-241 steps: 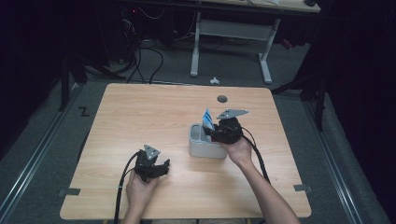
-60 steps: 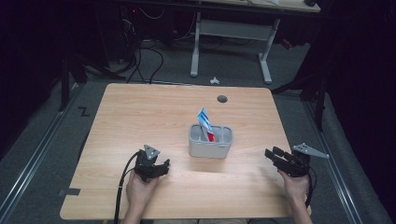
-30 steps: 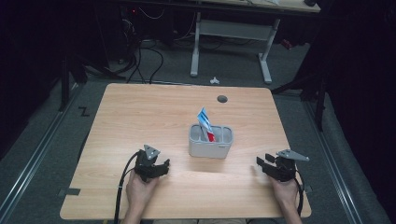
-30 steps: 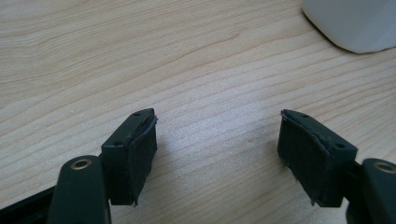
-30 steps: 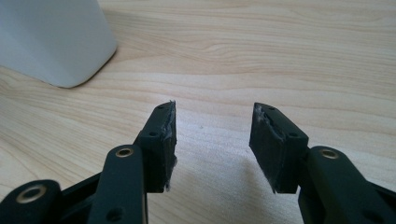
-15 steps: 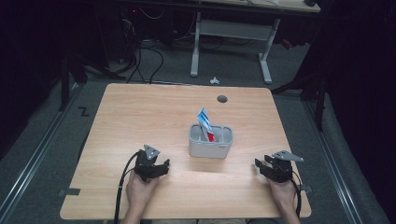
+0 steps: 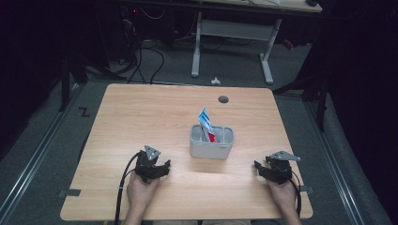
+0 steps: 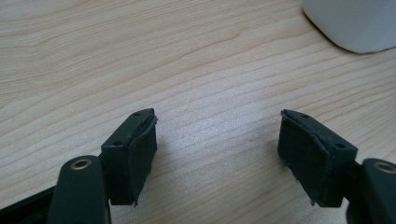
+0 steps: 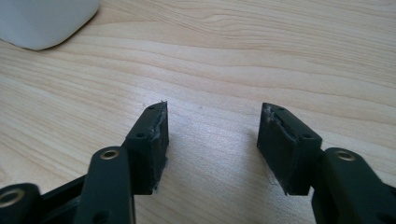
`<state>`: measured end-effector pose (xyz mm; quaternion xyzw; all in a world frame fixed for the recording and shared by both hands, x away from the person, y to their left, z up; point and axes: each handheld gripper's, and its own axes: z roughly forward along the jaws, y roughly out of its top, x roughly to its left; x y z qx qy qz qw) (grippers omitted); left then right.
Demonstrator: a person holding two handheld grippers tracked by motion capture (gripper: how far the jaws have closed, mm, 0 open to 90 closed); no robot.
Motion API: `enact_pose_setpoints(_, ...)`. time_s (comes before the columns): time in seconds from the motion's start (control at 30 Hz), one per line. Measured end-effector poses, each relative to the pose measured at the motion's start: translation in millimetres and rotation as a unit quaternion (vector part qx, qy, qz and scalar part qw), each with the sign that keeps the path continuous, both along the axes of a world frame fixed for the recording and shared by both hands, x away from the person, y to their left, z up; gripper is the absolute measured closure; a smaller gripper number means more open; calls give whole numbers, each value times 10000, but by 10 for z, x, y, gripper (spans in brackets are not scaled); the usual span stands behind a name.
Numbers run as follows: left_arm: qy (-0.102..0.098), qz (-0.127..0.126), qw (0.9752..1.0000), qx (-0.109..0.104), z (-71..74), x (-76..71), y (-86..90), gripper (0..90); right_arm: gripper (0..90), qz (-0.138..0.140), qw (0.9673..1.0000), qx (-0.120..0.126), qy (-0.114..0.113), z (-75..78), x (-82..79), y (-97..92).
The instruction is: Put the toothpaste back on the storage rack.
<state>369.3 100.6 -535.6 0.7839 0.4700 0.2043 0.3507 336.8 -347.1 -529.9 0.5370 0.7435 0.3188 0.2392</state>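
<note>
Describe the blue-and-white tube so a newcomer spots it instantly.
Start at the wooden table. Near its middle stands a grey holder. The blue-and-white tube leans out of its left compartment, taller than the red item beside it.

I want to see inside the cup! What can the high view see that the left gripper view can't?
High view: the blue and red things poking out of the grey holder's top, and the right gripper, open. Left gripper view: the left gripper's pads close up, apart with nothing between. Both: the wooden table and the holder.
</note>
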Motion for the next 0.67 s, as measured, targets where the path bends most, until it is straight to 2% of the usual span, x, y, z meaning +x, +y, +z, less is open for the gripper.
enact_pose_setpoints(0.67, -3, 4, 10000, -1, -1, -1, 0, 287, 410, -12, 10000, -19, 0, -1, 0, 3)
